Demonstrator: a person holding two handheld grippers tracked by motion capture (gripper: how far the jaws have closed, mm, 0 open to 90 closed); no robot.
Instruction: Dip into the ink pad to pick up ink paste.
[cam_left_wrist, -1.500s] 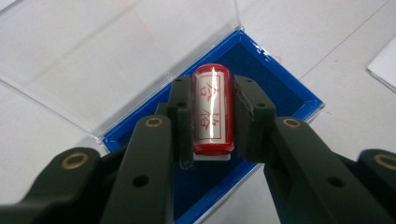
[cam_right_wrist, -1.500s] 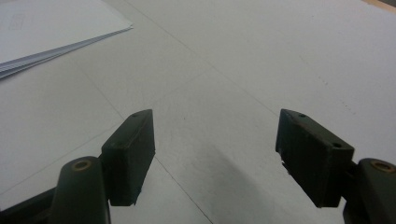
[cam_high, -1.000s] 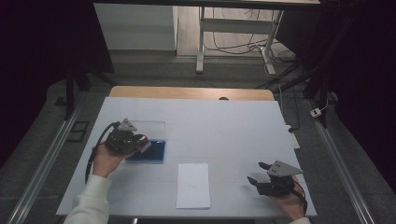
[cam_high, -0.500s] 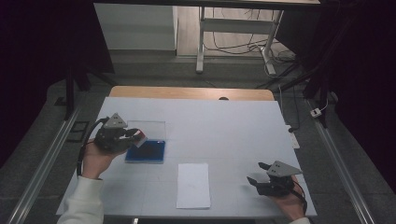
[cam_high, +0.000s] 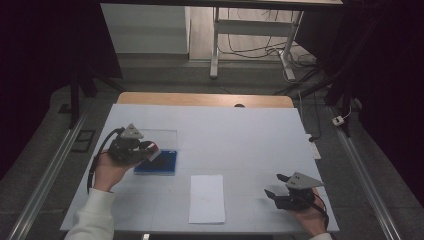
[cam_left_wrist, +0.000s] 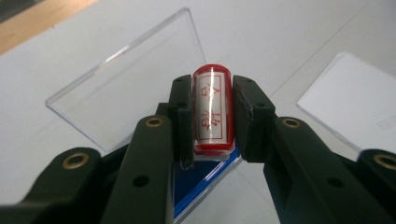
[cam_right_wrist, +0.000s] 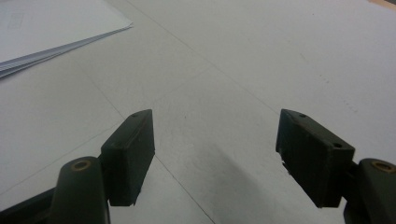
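The left tool (cam_left_wrist: 212, 119) was clenched on a red-faced stamp (cam_left_wrist: 212, 109), its two black jaws pressing the stamp's long sides so that the inked face, with its red characters inside a border, pointed away from the hand. That sideways pinch probably left the printing face free to meet paper. The stamp hung just above the blue ink pad (cam_high: 156, 162), whose clear lid (cam_high: 159, 140) lay folded back flat on the bench (cam_high: 240, 130), leaving the pad reachable. A white sheet of paper (cam_high: 207, 198) lay near the bench's front edge, between the two hands and apart from the pad, a likely place for the impression. The right tool (cam_high: 275, 186) rested released at the bench's near right, jaws wide apart with nothing between them, perhaps ready to steady the sheet.
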